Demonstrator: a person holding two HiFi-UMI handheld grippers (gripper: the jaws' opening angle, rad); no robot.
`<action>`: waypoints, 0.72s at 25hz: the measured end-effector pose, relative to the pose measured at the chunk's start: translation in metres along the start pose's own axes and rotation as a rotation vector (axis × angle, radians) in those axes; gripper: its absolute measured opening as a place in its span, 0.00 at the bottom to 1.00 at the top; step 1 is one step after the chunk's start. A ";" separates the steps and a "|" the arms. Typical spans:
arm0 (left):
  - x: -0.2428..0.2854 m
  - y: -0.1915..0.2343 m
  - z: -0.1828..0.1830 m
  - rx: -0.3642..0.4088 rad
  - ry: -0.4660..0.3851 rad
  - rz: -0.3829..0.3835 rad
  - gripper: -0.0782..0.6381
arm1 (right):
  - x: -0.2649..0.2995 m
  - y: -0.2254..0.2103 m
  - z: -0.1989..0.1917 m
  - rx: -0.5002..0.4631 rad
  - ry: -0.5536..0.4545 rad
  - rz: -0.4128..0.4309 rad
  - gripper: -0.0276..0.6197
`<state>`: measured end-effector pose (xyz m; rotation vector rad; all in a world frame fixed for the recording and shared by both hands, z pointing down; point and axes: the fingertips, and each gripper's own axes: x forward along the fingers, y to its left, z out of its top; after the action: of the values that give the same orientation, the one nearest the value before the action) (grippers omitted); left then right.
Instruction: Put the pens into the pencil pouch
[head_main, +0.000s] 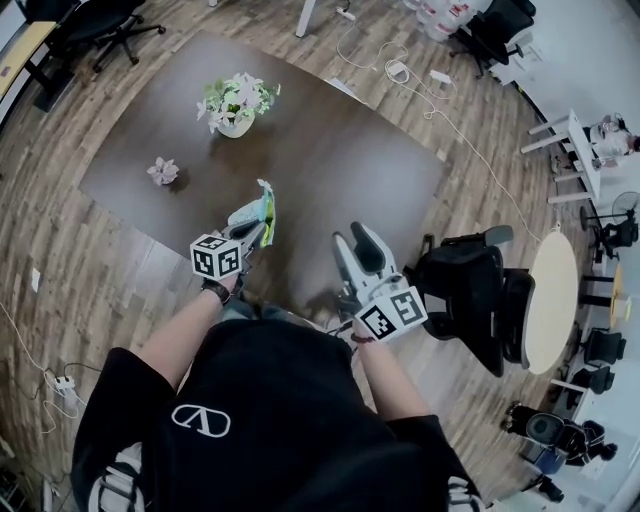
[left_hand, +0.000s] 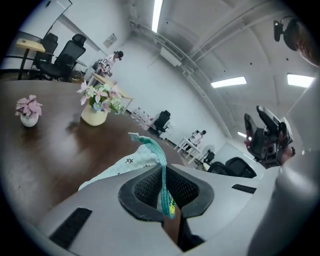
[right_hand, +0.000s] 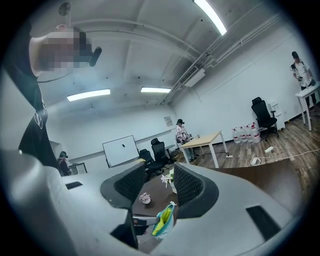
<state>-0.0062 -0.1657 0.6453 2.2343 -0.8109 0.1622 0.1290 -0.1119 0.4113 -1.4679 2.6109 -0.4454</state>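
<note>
A teal pencil pouch (head_main: 263, 209) with small star prints hangs over the near edge of the dark table (head_main: 330, 150). My left gripper (head_main: 256, 233) is shut on its zip edge; in the left gripper view the teal edge (left_hand: 162, 175) runs pinched between the black pads. Something yellow-green shows in the pouch's mouth (right_hand: 161, 223); I cannot tell whether it is a pen. No loose pen is in view. My right gripper (head_main: 358, 250) stands open to the right of the pouch, nothing between its fingers (right_hand: 189, 186). It points level toward the pouch.
A white pot of flowers (head_main: 237, 105) and a small pink plant (head_main: 164, 172) stand on the table's far left. A black office chair (head_main: 470, 290) sits close on my right, a round pale table (head_main: 553, 300) beyond it. Cables trail over the wooden floor (head_main: 400, 70).
</note>
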 end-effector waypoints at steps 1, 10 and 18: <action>0.005 0.001 -0.009 0.002 0.020 0.000 0.14 | -0.002 -0.002 0.000 0.001 0.000 -0.008 0.32; 0.049 -0.006 -0.064 0.024 0.117 -0.047 0.14 | -0.020 -0.011 -0.003 -0.001 0.020 -0.059 0.32; 0.066 -0.017 -0.077 0.031 0.157 -0.135 0.23 | -0.028 -0.016 -0.006 0.000 0.030 -0.079 0.32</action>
<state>0.0658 -0.1366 0.7129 2.2642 -0.5751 0.2823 0.1553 -0.0951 0.4210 -1.5815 2.5826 -0.4795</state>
